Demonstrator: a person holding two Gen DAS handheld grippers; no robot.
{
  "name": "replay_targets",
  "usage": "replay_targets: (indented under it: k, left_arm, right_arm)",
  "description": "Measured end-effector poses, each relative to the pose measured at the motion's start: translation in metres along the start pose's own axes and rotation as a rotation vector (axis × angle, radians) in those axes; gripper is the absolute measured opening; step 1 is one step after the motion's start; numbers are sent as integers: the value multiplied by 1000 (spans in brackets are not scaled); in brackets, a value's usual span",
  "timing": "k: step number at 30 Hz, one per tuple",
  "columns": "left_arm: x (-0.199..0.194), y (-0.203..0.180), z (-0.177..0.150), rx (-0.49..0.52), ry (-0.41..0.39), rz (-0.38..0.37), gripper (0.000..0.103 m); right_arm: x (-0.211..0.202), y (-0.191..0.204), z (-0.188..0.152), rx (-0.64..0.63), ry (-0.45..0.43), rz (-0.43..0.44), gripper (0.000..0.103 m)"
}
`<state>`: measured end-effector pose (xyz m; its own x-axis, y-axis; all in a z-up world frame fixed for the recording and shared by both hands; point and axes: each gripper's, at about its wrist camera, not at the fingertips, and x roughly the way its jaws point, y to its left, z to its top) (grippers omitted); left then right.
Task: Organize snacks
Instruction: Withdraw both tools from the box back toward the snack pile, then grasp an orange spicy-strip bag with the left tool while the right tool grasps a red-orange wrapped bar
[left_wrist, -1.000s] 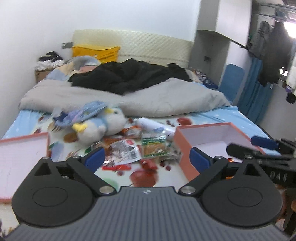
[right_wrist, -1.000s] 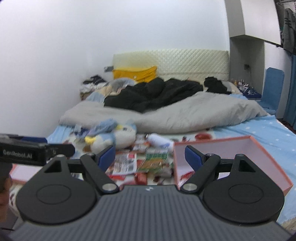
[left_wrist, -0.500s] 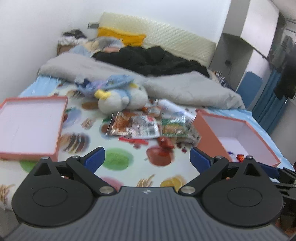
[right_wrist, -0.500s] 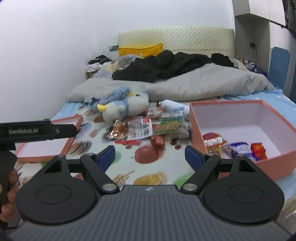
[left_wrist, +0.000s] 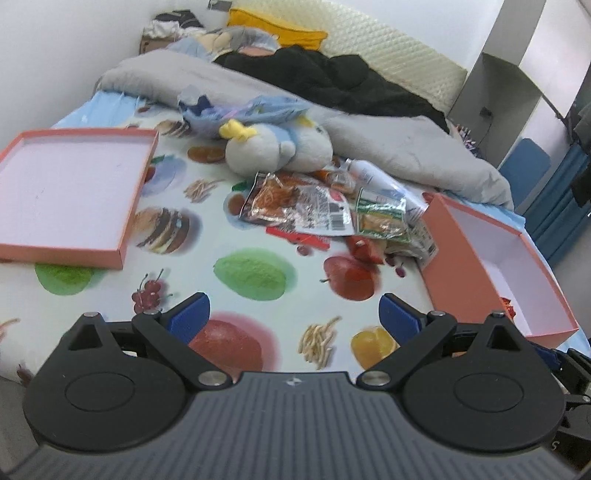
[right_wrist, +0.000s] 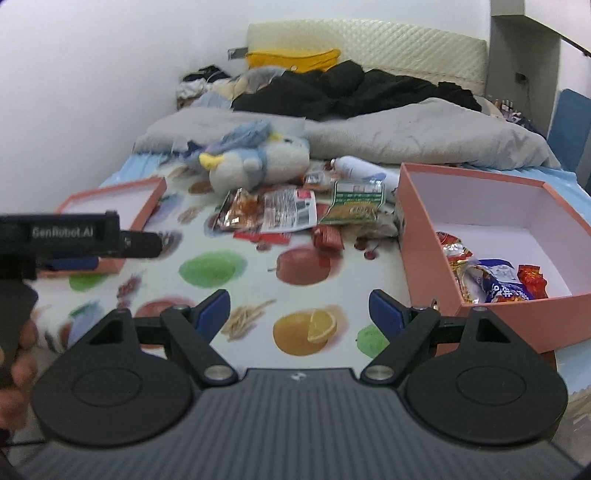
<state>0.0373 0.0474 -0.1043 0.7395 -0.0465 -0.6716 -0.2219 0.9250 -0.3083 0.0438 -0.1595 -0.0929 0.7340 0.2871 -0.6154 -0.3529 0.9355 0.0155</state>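
Observation:
A heap of snack packets lies mid-bed: a clear-and-orange packet (left_wrist: 295, 203) (right_wrist: 269, 210), a green packet (left_wrist: 382, 218) (right_wrist: 354, 205) and small red ones (right_wrist: 327, 236). To their right stands an open salmon box (left_wrist: 439, 240) (right_wrist: 424, 236) with several snacks (right_wrist: 491, 277) inside. My left gripper (left_wrist: 293, 315) is open over the fruit-print sheet, well short of the heap, with nothing between its fingers. My right gripper (right_wrist: 299, 308) is open too, empty, just left of the box's near corner. The left gripper's body (right_wrist: 70, 240) shows at the right wrist view's left edge.
The box's salmon lid (left_wrist: 74, 192) (right_wrist: 110, 203) lies upturned at the left. A plush penguin (left_wrist: 277, 147) (right_wrist: 255, 158) and a white bottle (left_wrist: 369, 173) (right_wrist: 358, 166) sit behind the heap. A grey duvet (left_wrist: 406, 140) and black clothes (right_wrist: 351, 88) fill the far bed.
Both grippers have sunk and tipped downward toward the bed, so the sheet, the lid and the box's inside now show. Both sets of jaws stayed wide apart.

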Motion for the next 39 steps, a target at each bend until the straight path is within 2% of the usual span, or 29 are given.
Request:
replay_targets:
  k: [5,12,15,20,32,39]
  left_arm:
    - [28,7,3,-4,33,16,100]
    - [84,19,11,28,44,5,100]
    - [113,24,16,56,43,-2,100]
    - [160,29,31,94,32,-22,100]
    - [246,35,80,134,-6,-31,100]
    - [278,33,98,146,-54,-34,100]
  right_arm:
    - [24,-3,4,21,58,86,84]
    - [70,0,3,-39,54,95,84]
    - [100,-1,1,-70,74,77,83]
    - [143,-8,5,-91,54,42,83]
    - [225,-33,27,-64,28,-54,83]
    - [257,-36,35,-60,55,-35,81]
